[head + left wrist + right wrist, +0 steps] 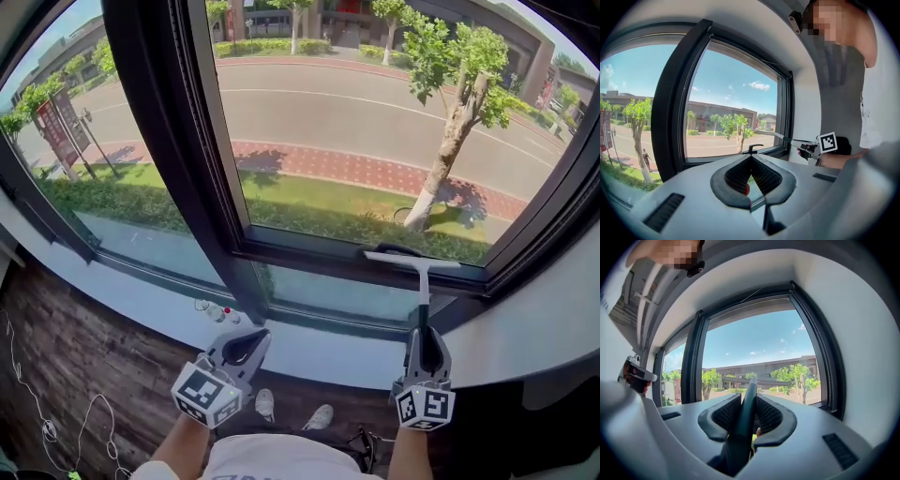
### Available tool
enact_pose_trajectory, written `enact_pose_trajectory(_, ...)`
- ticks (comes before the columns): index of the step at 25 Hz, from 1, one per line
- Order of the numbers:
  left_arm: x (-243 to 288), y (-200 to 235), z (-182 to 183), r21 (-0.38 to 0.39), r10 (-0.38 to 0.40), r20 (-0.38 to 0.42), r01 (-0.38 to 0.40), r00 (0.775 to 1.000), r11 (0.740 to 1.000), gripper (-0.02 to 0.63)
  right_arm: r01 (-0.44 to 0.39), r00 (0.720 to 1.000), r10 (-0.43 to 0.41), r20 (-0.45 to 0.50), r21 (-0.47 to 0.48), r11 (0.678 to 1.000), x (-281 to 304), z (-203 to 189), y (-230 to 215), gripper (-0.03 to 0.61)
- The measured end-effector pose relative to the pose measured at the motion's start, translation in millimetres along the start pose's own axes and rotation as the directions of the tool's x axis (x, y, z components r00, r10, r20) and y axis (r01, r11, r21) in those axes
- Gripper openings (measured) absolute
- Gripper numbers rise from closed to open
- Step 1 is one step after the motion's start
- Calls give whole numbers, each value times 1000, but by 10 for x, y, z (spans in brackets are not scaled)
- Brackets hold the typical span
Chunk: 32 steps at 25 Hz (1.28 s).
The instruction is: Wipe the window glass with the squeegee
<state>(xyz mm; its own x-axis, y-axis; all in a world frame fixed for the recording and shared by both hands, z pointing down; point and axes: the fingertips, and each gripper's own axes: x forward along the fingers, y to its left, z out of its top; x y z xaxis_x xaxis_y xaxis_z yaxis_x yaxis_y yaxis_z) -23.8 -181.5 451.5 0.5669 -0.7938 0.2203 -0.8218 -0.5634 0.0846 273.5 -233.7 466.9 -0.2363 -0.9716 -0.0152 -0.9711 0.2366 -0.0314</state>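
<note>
The squeegee points up at the window. Its white blade lies level along the bottom edge of the right glass pane, beside a black window handle. My right gripper is shut on the squeegee's dark handle, which runs up between the jaws in the right gripper view. My left gripper hangs lower left over the white sill, shut with its tips touching and nothing between them. In the left gripper view, the squeegee and right gripper show at the right.
A thick black mullion splits the window into two panes. The white sill carries small bottles. Below are a wooden floor, cables and the person's shoes. A white wall closes in the right.
</note>
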Motion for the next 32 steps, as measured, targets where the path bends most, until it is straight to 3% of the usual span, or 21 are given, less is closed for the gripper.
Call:
enact_pose_trajectory(5,-112,10,-95,35,-3,-20,4,1000,999,17,14,999,-12,-42,58,998,4,-192,72,100)
enact_pose_trajectory(9,-316,236,-43,33,-27,9,27,1000,999,17,19,999,-19,-41,16,1000,-24,-53,403,100)
enact_pose_trajectory(19,-1045,1369,-40,111,-121,10,119,993,987,17,113,993,-114,-20,-62,992,156,205,1721,100)
enact_pose_trajectory(22,-1172,1588,-63,97,-134,18,132,991,986,17,146,989,-145,10,-60,988,192,314,1916,100)
enact_pose_trajectory(27,-1213,1634,-28,95,-148,30,144,989,985,17,177,971,-160,179,-87,980,474,1145,1895,100)
enact_pose_trajectory(32,-1174,1557,111,89,-146,66,140,987,986,17,184,911,-112,396,-148,972,940,2373,1933,100)
